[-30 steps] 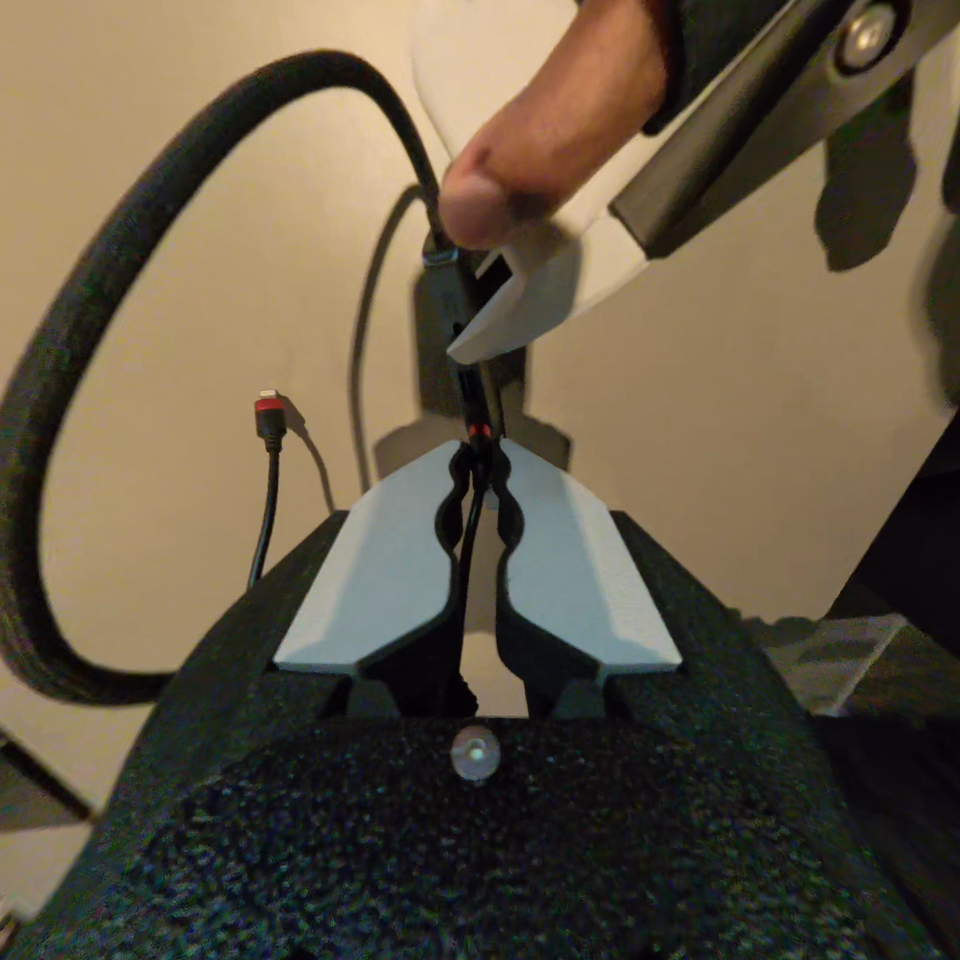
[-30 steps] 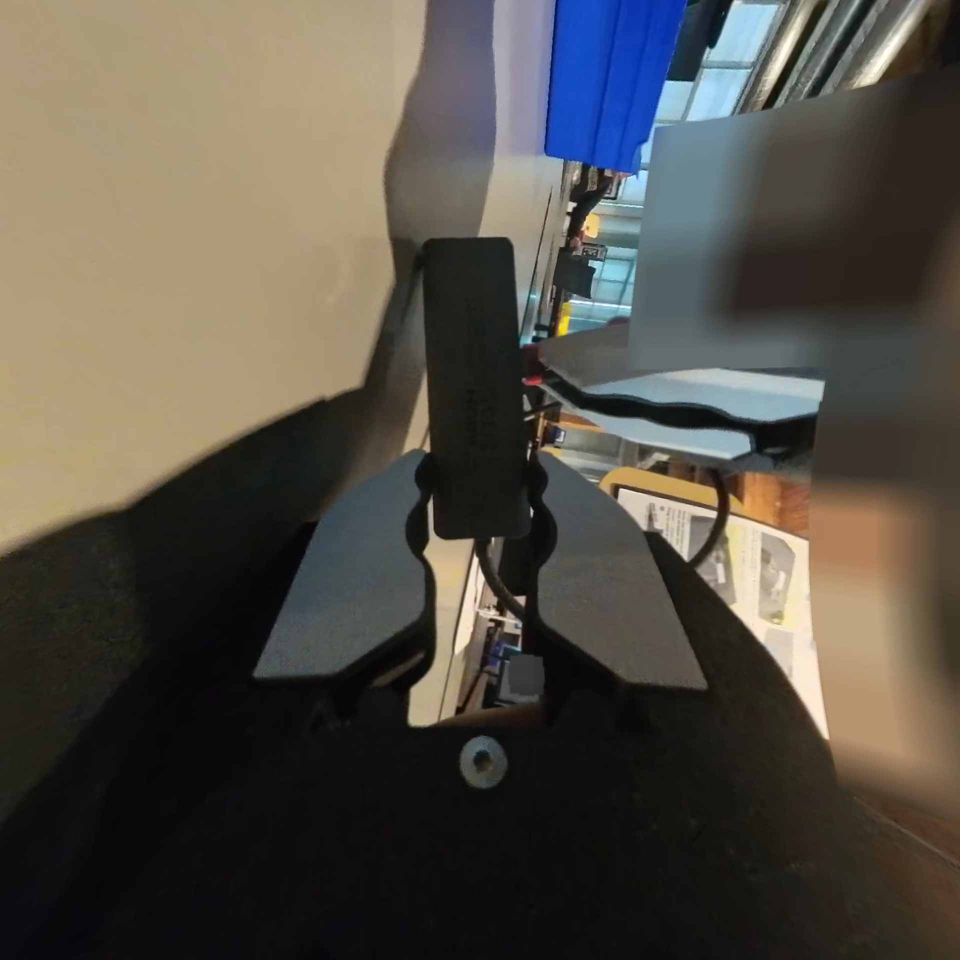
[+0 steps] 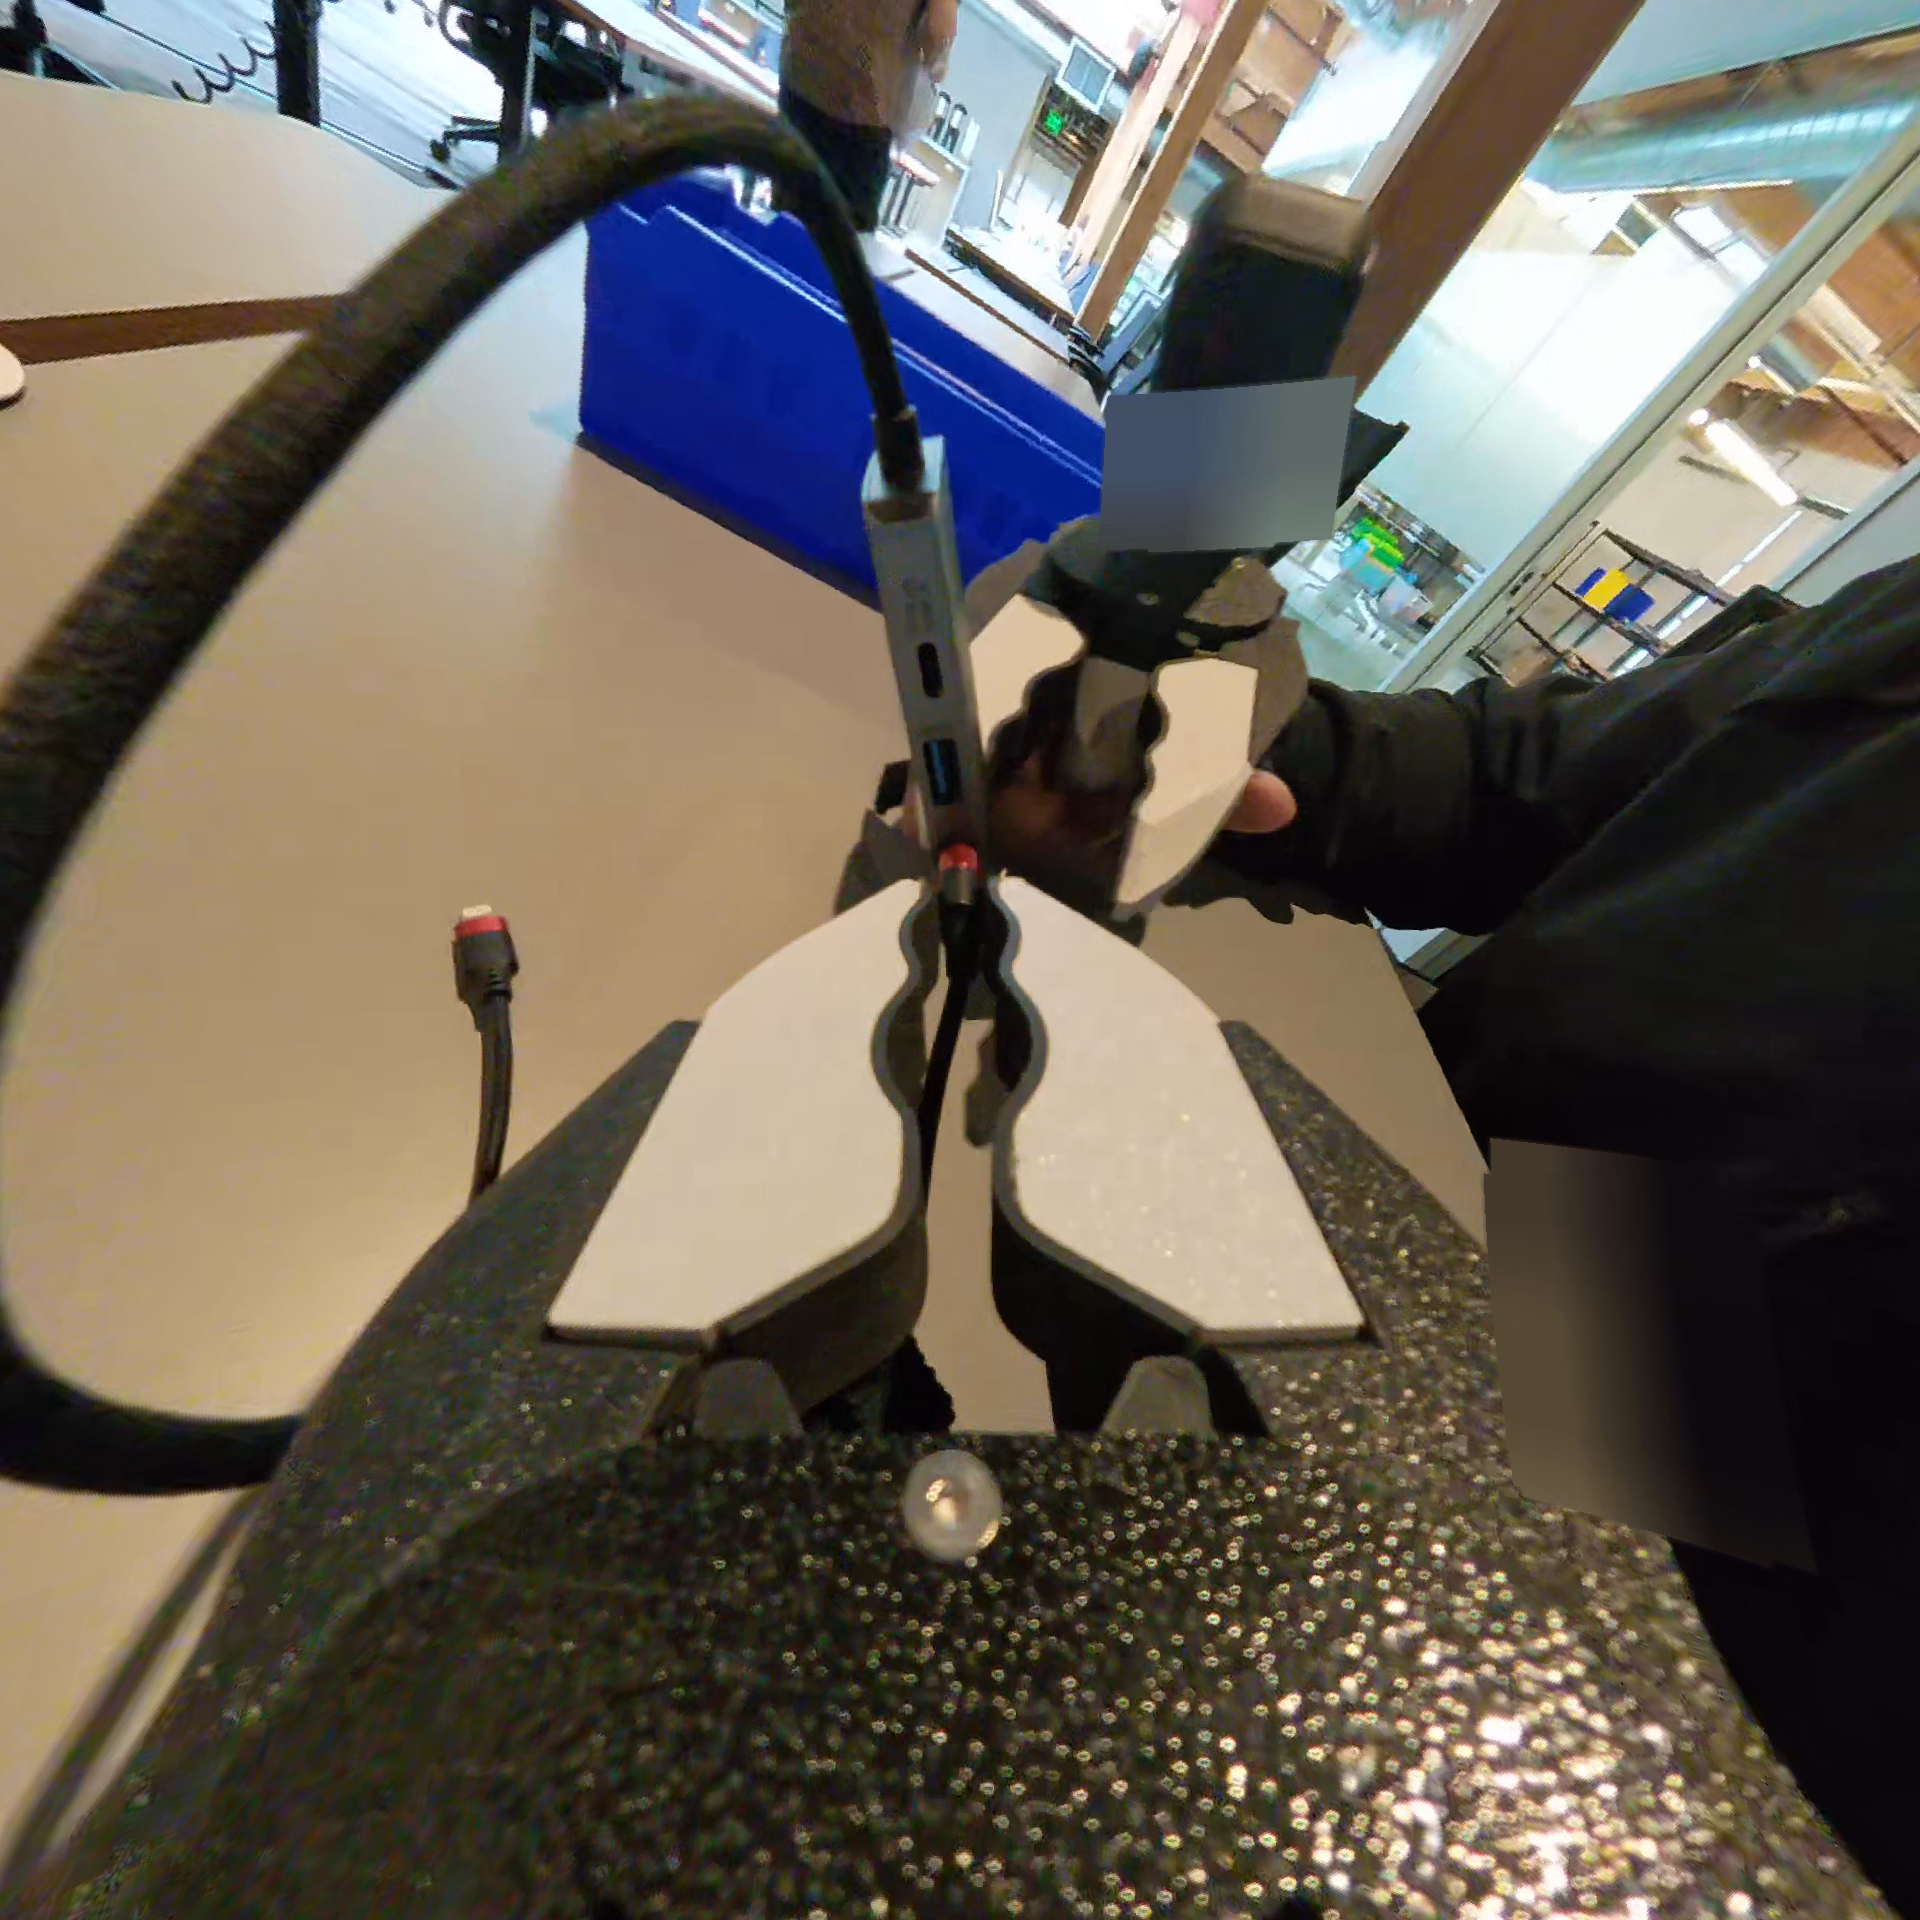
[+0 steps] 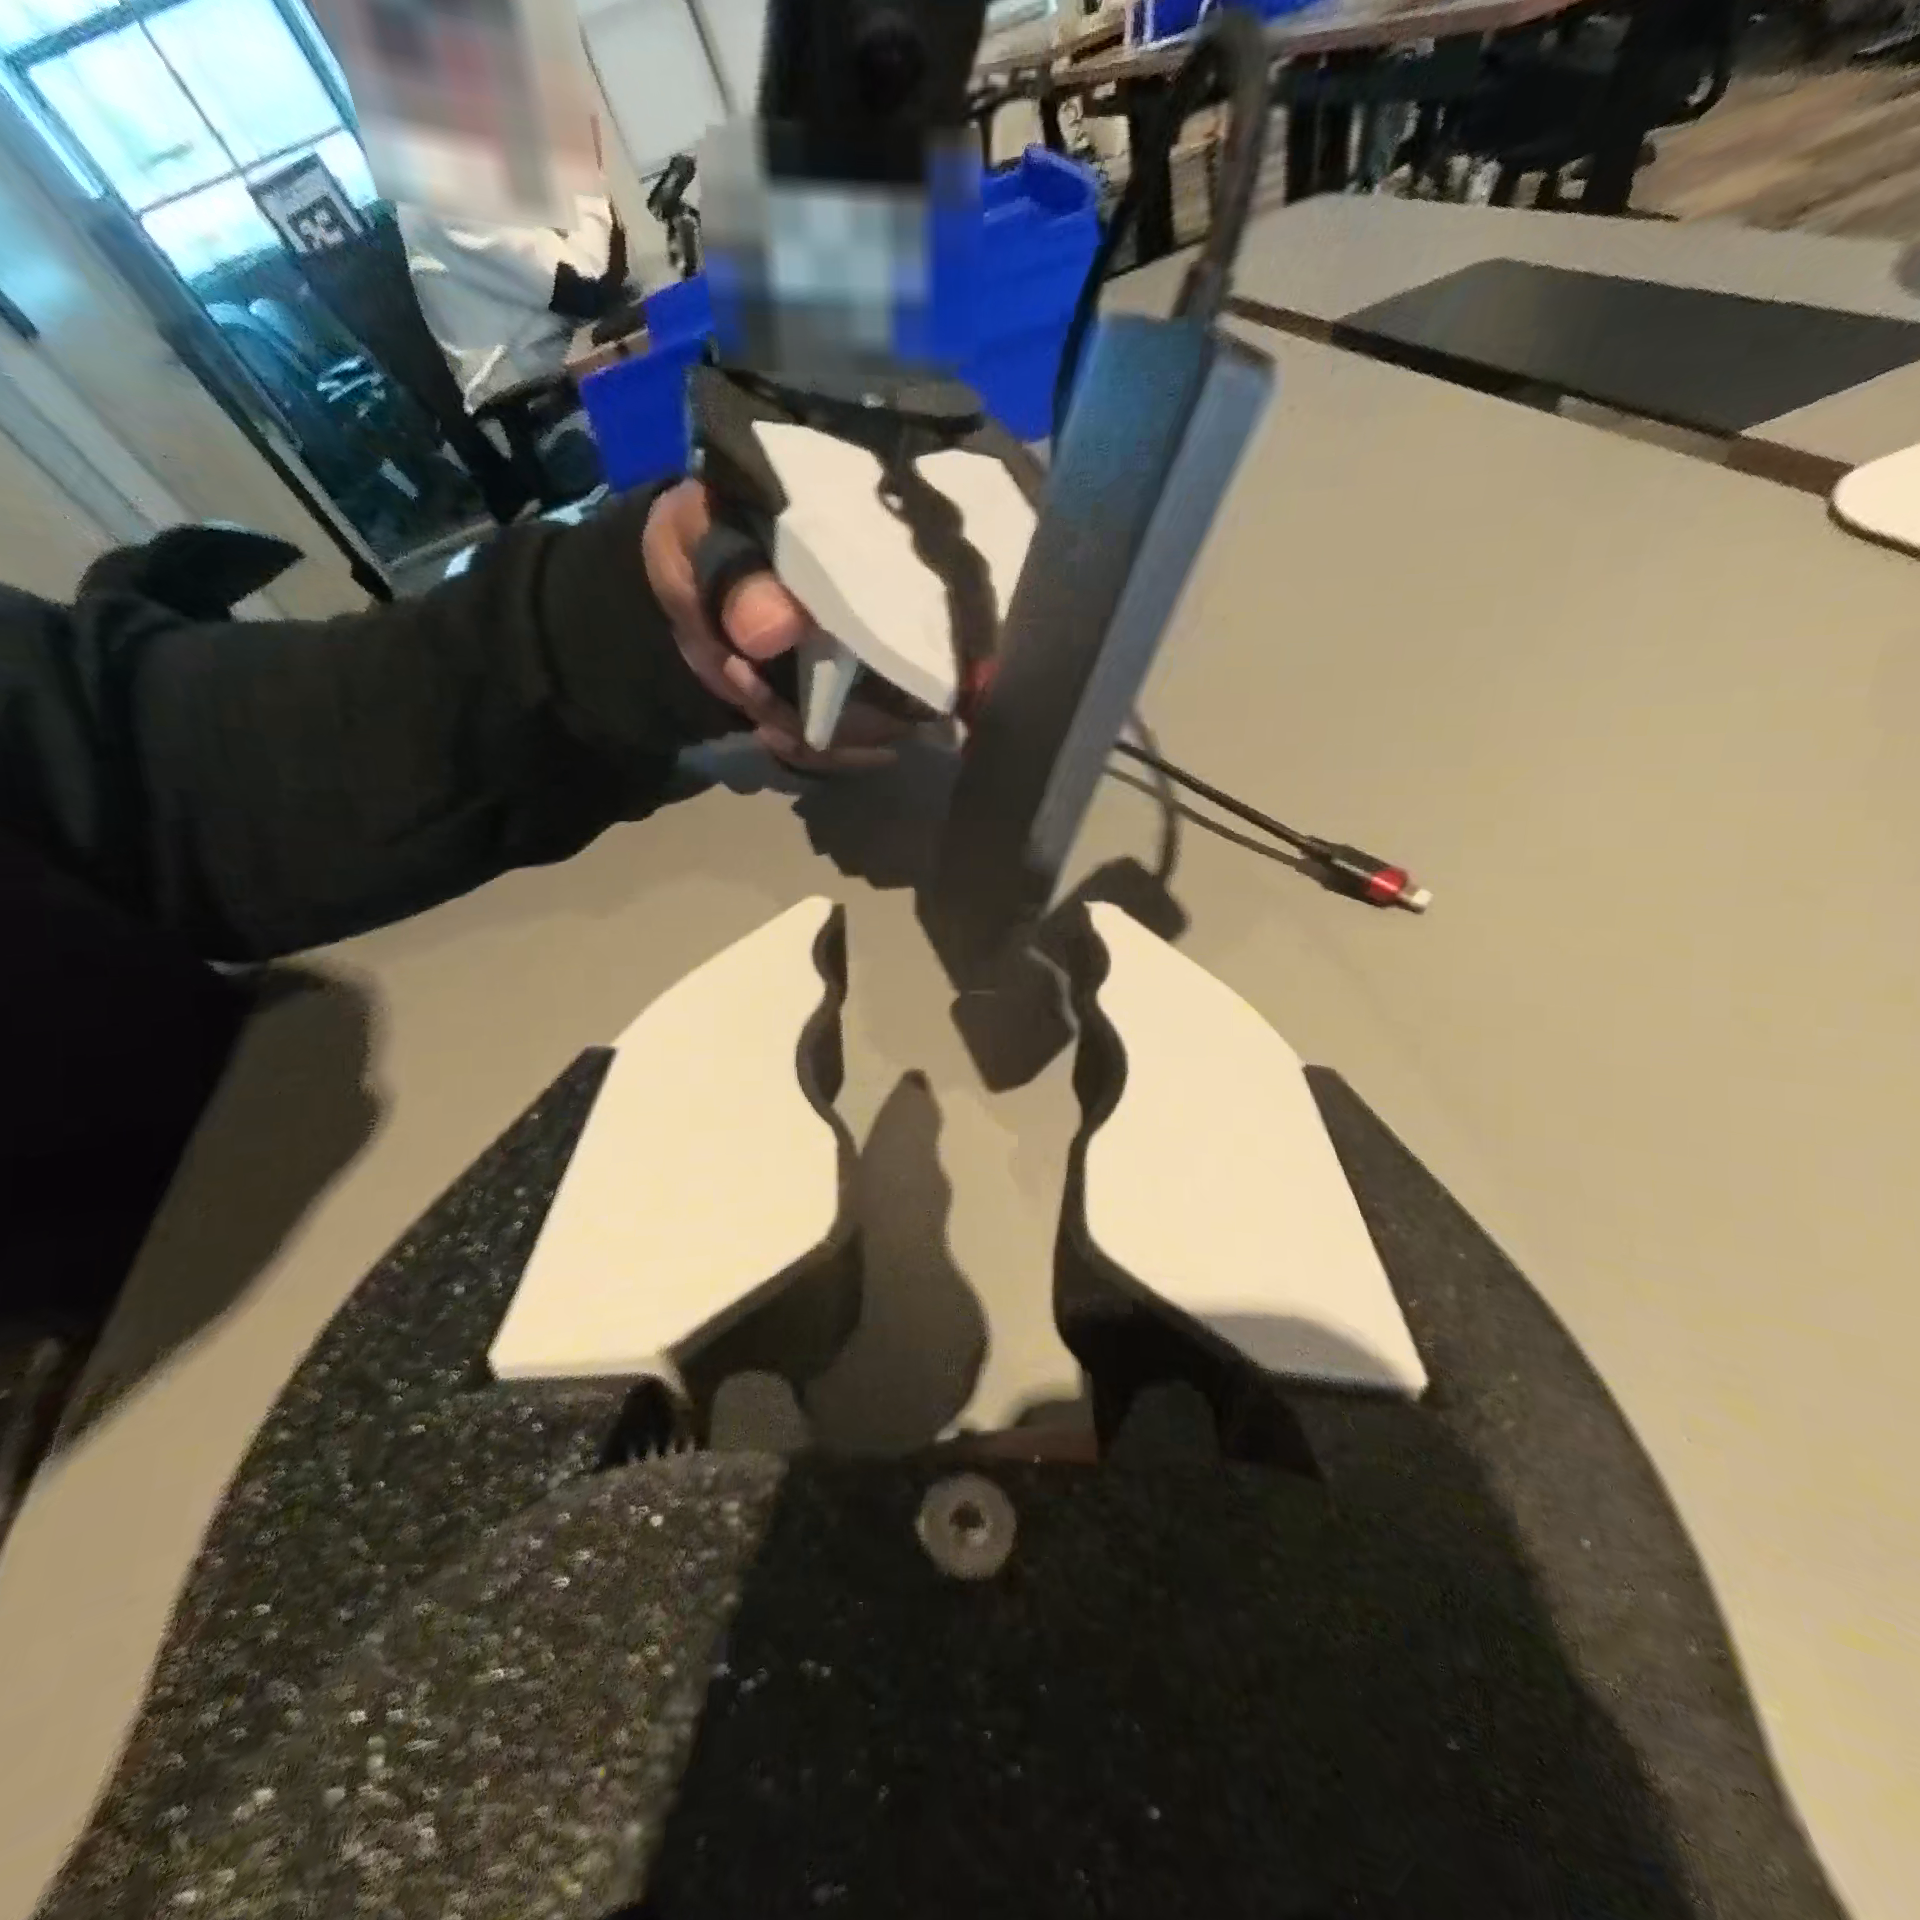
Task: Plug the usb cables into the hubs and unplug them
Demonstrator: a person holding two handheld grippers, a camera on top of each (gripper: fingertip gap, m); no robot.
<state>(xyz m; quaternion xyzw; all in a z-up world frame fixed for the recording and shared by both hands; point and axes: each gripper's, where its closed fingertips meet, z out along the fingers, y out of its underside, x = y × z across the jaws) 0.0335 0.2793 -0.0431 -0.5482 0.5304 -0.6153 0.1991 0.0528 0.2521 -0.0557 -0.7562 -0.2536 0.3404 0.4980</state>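
Left gripper (image 3: 956, 914): jaws together, clamped on the red-collared plug (image 3: 958, 871) of a thin black cable (image 3: 940, 1049). Plug tip meets the lower end of the grey hub (image 3: 925, 644); whether it is seated in a port cannot be told.

Hub is held off the table (image 3: 312, 831), near upright, slightly tilted, with its thick braided lead (image 3: 208, 499) looping off to the left.

Right gripper (image 4: 961, 935): jaws apart, hub's lower end (image 4: 1049, 727) between the fingertips, against the right finger; left finger clear of it.

Second red-collared plug (image 3: 484, 951) lies loose on the table. Blue bin (image 3: 727, 343) behind.
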